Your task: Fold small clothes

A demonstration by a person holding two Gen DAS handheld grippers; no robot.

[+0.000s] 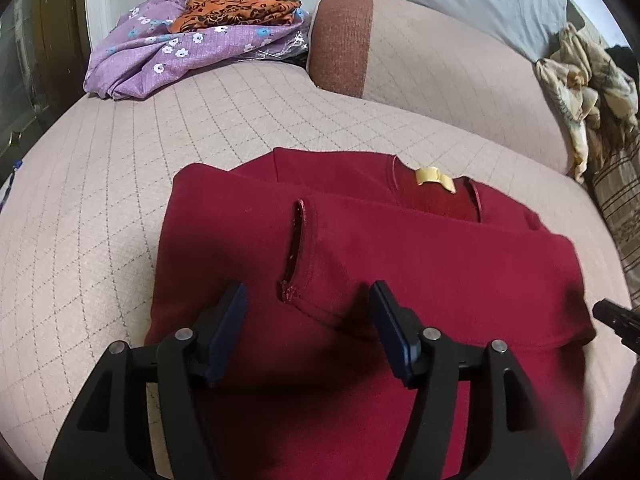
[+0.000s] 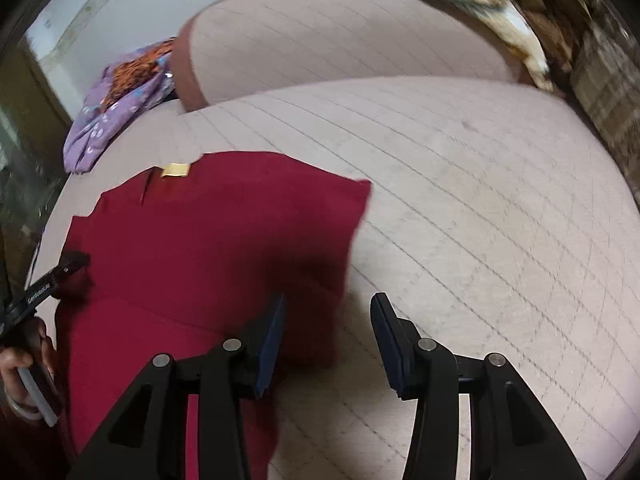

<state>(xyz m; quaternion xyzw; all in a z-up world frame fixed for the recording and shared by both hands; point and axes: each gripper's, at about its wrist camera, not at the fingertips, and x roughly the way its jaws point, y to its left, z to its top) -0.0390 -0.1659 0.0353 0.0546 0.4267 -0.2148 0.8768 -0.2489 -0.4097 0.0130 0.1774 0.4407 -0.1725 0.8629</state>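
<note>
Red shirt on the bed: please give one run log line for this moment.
red shirt: partly folded, flat on bed | left tool: open | right tool: open

Quilted pink bed (image 1: 100, 184) carries a red shirt (image 1: 400, 272) (folded) and purple cloth (image 1: 160, 56).

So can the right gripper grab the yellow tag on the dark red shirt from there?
Probably yes. The right gripper hangs open over the near right edge of the dark red shirt, holding nothing. The yellow tag lies uncovered at the collar, farther away. Only flat cloth lies between them.
</note>
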